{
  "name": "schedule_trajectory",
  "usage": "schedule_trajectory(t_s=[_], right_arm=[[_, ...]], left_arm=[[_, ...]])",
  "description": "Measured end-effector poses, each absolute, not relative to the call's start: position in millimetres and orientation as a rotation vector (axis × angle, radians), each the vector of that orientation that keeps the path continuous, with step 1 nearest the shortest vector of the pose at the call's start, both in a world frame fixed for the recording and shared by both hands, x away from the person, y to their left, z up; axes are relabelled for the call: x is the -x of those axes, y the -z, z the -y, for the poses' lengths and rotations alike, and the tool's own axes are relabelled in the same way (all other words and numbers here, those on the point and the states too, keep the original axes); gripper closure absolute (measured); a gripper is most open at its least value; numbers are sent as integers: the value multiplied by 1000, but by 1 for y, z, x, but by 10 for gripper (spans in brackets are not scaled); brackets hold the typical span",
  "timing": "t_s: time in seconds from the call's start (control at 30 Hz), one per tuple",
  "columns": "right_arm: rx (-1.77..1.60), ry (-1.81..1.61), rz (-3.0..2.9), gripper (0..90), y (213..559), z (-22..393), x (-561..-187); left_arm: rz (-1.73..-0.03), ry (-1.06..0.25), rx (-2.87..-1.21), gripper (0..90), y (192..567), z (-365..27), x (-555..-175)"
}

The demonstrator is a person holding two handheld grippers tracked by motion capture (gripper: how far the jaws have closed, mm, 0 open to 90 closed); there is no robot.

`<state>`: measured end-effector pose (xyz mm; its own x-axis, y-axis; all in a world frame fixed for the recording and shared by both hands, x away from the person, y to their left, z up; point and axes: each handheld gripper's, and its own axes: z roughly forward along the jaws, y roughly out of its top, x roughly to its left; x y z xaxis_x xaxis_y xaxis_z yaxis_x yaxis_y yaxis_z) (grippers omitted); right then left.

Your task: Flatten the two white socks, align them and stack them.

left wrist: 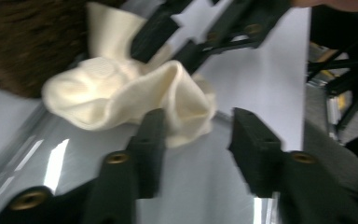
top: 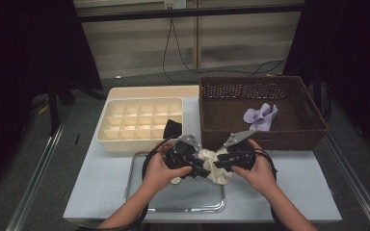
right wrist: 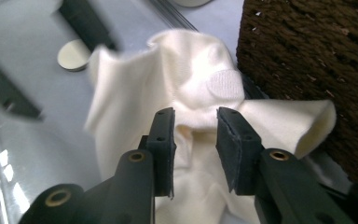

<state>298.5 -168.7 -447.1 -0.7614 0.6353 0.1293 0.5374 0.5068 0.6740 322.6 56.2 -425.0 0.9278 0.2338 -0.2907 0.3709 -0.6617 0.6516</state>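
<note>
A cream sock (top: pixel 215 166) hangs bunched between my two grippers above the metal tray (top: pixel 173 204). My right gripper (right wrist: pixel 196 116) is shut on a fold of the sock (right wrist: pixel 186 70), and the cloth spills out on both sides of its jaws. In the high view it (top: pixel 220 162) comes in from the right. My left gripper (left wrist: pixel 198 121) stands open, and bare tray shows between its jaws. The sock (left wrist: pixel 121 88) lies just beyond its left jaw tip. In the high view the left gripper (top: pixel 200 171) sits close to the sock's left side.
A brown wicker basket (top: pixel 313 130) at the back right holds a lilac cloth (top: pixel 260 117). A cream divided organiser (top: pixel 107 126) at the back left has a black item (top: pixel 173 127) in one compartment. A small pale disc (right wrist: pixel 72 55) lies on the tray.
</note>
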Motion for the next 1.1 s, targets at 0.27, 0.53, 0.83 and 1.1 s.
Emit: schedule_trajectory(t_s=[0.27, 0.53, 0.83, 1.1], right_arm=[[-980, -1095, -2632, 648, 446, 174, -277], [-912, -1115, -2684, 651, 456, 152, -267], [-929, -1120, -2720, 900, 469, 148, -271], [-951, -1120, -2723, 900, 464, 161, -267]], left_arm=[[-460, 191, -2390, 556, 431, -65, -324], [-467, 194, -2404, 595, 435, -64, -325], [-530, 164, -2336, 404, 430, -73, -329], [-533, 143, -2347, 428, 434, -72, -333]])
